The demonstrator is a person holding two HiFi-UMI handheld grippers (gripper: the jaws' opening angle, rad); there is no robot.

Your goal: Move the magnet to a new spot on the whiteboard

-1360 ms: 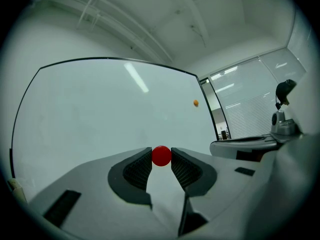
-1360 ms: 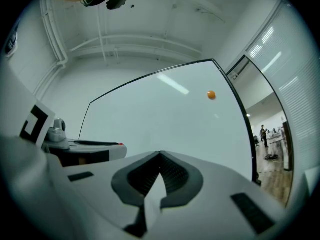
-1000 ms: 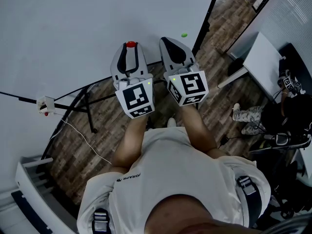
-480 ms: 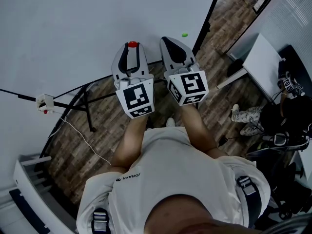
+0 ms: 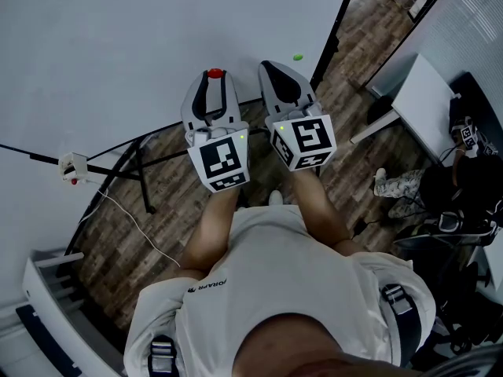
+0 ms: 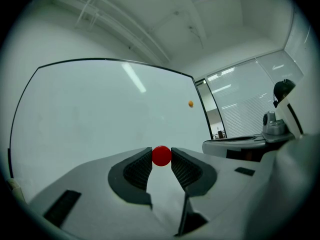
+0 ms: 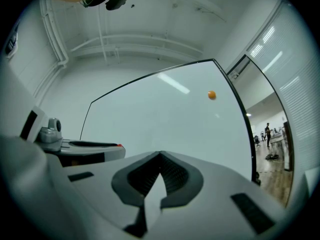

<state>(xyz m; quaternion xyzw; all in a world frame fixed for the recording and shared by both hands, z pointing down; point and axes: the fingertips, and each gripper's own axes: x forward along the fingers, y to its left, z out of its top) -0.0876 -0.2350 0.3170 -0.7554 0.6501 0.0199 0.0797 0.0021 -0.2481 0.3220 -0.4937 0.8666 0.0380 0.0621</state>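
A round red magnet (image 6: 161, 155) sits between the tips of my left gripper (image 6: 161, 157), whose pads press on both its sides. In the head view the same red magnet (image 5: 214, 74) shows at the tip of the left gripper (image 5: 212, 78), right up at the whiteboard (image 5: 118, 45); I cannot tell whether it touches the board. My right gripper (image 5: 268, 66) hovers just to its right, also close to the board. Its jaws are shut with nothing between them (image 7: 160, 155). The whiteboard (image 6: 100, 114) fills the view ahead.
A second small magnet (image 5: 297, 56) sticks to the board near its right edge, above and right of both grippers; it appears orange as the magnet (image 7: 212, 95). The board's black frame (image 5: 330, 34) runs beside it. A white table (image 5: 424, 104) and stand legs (image 5: 141, 179) are on the wooden floor.
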